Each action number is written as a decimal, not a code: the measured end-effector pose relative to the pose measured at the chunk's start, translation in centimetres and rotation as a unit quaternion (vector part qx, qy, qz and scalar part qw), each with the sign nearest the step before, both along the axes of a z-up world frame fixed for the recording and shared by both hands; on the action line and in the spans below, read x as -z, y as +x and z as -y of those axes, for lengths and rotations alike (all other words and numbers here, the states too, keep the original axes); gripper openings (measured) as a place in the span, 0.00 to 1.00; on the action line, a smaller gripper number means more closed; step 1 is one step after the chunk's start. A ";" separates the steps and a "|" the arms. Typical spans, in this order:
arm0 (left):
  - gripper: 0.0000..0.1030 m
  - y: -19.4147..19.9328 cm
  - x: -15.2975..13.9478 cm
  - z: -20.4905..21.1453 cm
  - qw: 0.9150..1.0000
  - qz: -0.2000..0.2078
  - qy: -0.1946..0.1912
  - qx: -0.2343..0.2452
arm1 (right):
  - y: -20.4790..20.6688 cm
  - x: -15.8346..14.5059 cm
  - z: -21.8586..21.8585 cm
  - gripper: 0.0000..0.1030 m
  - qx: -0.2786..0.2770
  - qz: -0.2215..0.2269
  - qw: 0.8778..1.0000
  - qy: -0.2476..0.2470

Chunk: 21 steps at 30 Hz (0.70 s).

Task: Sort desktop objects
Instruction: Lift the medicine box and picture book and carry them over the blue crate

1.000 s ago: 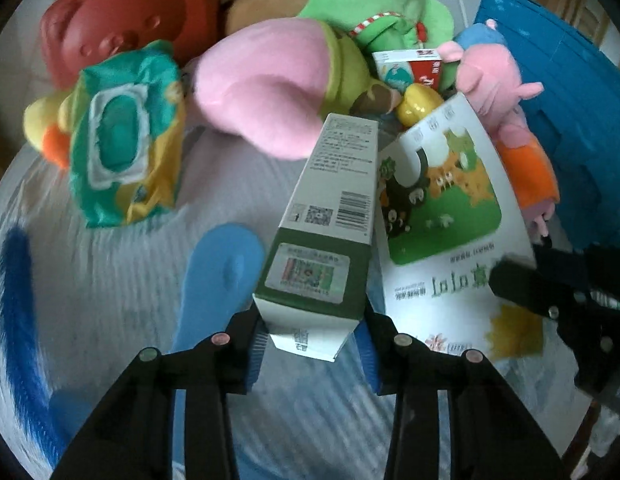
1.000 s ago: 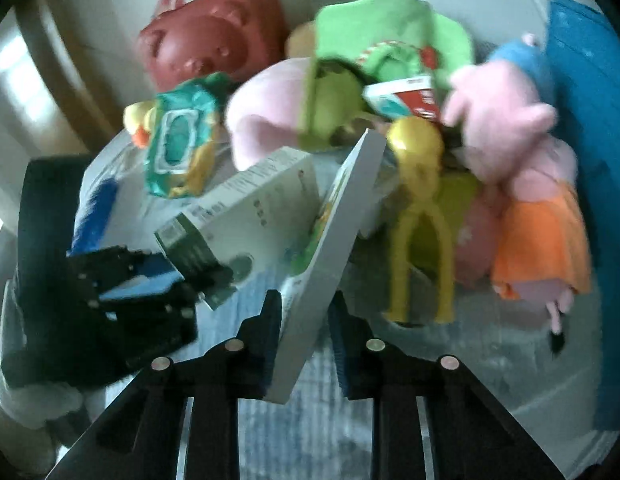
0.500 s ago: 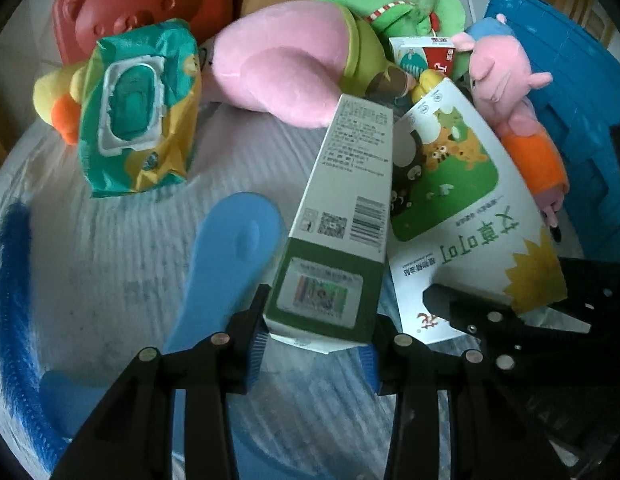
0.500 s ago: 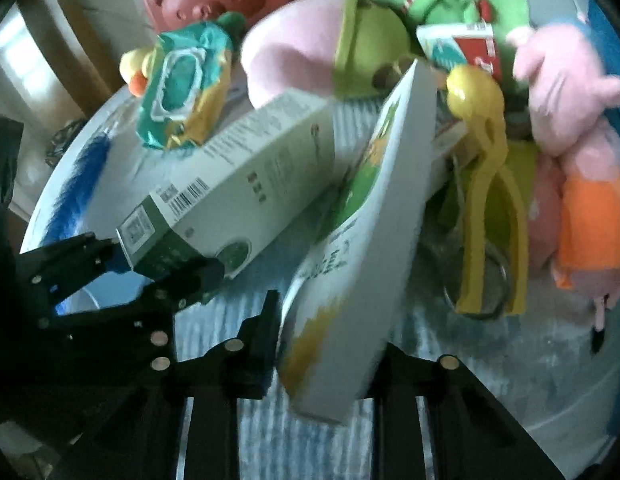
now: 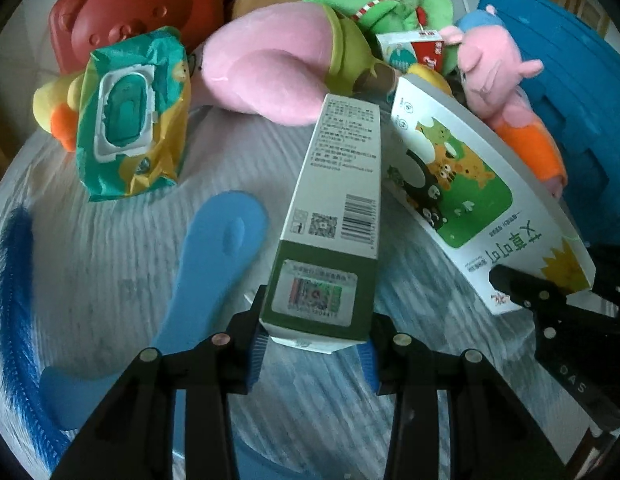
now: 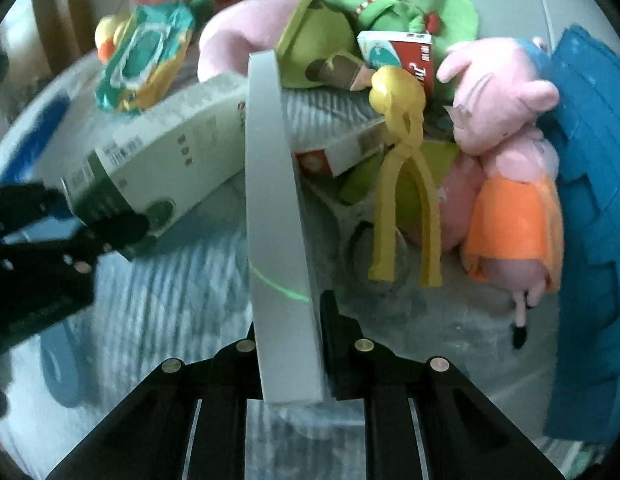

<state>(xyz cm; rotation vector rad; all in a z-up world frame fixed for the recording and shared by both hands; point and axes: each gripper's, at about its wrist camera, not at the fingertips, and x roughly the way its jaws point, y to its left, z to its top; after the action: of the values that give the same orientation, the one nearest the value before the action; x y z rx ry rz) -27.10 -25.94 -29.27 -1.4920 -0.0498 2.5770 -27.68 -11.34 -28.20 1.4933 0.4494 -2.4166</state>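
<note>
My left gripper [image 5: 313,354] is shut on a long white-and-green carton [image 5: 337,216], which points away over the round white table [image 5: 110,240]. The same carton [image 6: 150,168] shows at the left of the right wrist view, held by the black left gripper [image 6: 110,236]. My right gripper [image 6: 288,354] is shut on a flat white picture book [image 6: 276,216], seen edge-on and upright. Its cover with cartoon animals and a green panel [image 5: 469,184] faces the left wrist camera, with the right gripper [image 5: 521,292] on its lower corner.
Piled at the back are a red bear case [image 5: 138,4], a wet-wipes pack [image 5: 130,112], a pink and green plush [image 5: 278,64], a pink pig plush [image 6: 505,128], yellow tongs [image 6: 401,184] and a small red box [image 6: 397,56]. Blue foam mats [image 5: 569,92] stand at right. A blue scoop [image 5: 214,256] lies left.
The right gripper has swung the book from a tilt to upright and edge-on in its view, closer to the pile. The left gripper has carried the carton slightly forward.
</note>
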 end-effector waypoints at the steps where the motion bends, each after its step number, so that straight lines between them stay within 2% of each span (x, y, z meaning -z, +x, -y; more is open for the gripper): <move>1: 0.39 -0.3 -0.1 -0.1 1.000 -0.005 0.000 -0.001 | -0.1 -0.1 -0.2 0.16 0.003 -0.001 1.000 -0.012; 3: 0.48 -0.9 -0.4 -0.4 1.000 -0.014 0.001 -0.003 | -0.3 -0.2 -0.6 0.17 0.007 -0.003 1.000 -0.029; 4: 0.57 -1.2 -0.5 -0.5 1.000 -0.018 0.001 -0.004 | -0.5 -0.1 -0.8 0.17 0.008 -0.001 0.999 -0.038; 5: 0.64 -1.5 -0.6 -0.6 1.000 -0.023 0.001 -0.005 | -0.7 -0.2 -0.9 0.23 0.010 -0.001 0.999 -0.045; 8: 0.65 -2.5 -0.9 -1.0 0.999 -0.037 0.002 -0.007 | -1.4 -0.3 -1.2 0.44 0.016 -0.004 0.998 -0.061; 10: 0.64 -3.3 -0.8 -1.4 0.999 -0.038 0.003 -0.002 | -1.7 -0.3 -1.0 0.45 0.023 -0.007 0.997 -0.067; 11: 0.50 -3.5 -0.7 -1.5 0.999 -0.035 0.002 0.001 | -1.7 -0.3 -1.2 0.45 0.026 -0.007 0.997 -0.073; 12: 0.39 -3.7 -0.6 -1.6 0.999 -0.033 0.002 0.003 | -1.8 -0.5 -1.5 0.45 0.027 -0.008 0.996 -0.079; 13: 0.37 -3.9 -0.6 -1.7 1.000 -0.030 0.001 0.006 | -1.7 -0.5 -1.5 0.34 0.026 -0.008 0.996 -0.081; 14: 0.35 -3.7 -0.8 -1.9 1.000 -0.031 -0.002 0.007 | -1.8 -0.5 -1.3 0.19 0.022 -0.007 0.996 -0.083; 19: 0.35 -1.8 -2.7 -1.9 0.999 -0.038 -0.002 0.004 | -1.4 -1.2 -0.1 0.13 0.003 -0.010 0.995 -0.094; 21: 0.35 -1.1 -4.1 -1.6 0.999 -0.050 0.001 0.001 | -0.7 -2.6 -0.2 0.12 -0.003 -0.023 0.995 -0.095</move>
<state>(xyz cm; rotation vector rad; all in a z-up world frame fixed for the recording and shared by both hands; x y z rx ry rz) -28.20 -24.30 -25.18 -1.3596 -0.0393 2.6442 -28.37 -11.18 -25.59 1.3554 0.2246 -2.4170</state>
